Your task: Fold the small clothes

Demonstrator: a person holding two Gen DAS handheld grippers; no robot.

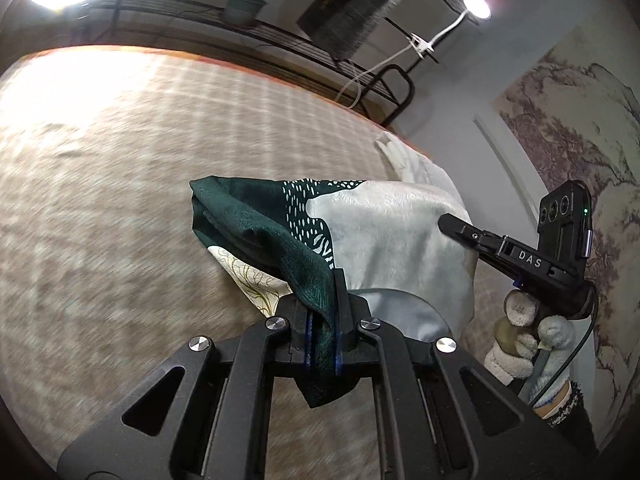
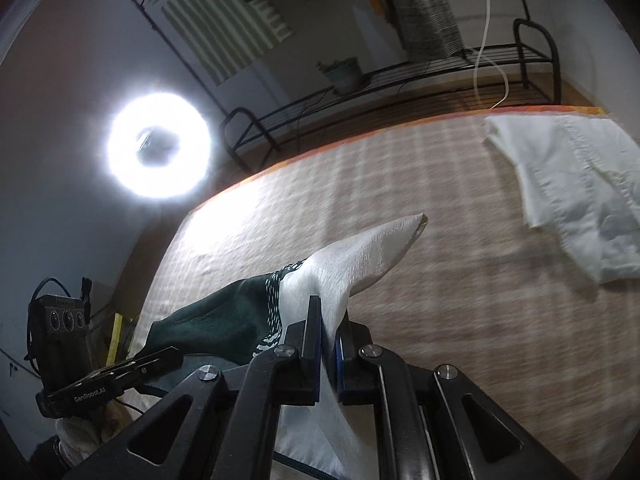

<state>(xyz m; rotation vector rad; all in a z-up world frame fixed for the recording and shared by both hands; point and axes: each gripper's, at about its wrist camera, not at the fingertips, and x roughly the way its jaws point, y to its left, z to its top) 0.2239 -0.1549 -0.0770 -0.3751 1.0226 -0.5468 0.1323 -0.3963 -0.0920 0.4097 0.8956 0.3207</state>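
A small garment (image 1: 376,236), dark green at one end and pale silvery white at the other, hangs lifted above the checked beige bedspread (image 1: 120,168). My left gripper (image 1: 322,320) is shut on its dark green edge. My right gripper (image 2: 329,332) is shut on the white part (image 2: 360,256), whose corner juts forward past the fingers. In the left wrist view the right gripper (image 1: 444,224) reaches in from the right, held by a gloved hand (image 1: 528,332). The right wrist view shows the left gripper (image 2: 160,356) low at the left, by the green end (image 2: 216,320).
A white garment (image 2: 580,196) lies crumpled on the bedspread at the far right. Behind the bed stands a black metal rack (image 2: 400,84) with a potted plant (image 2: 344,72). A ring light (image 2: 160,144) glares at the left; a lamp (image 1: 476,6) and patterned wall hanging (image 1: 580,128) are at the right.
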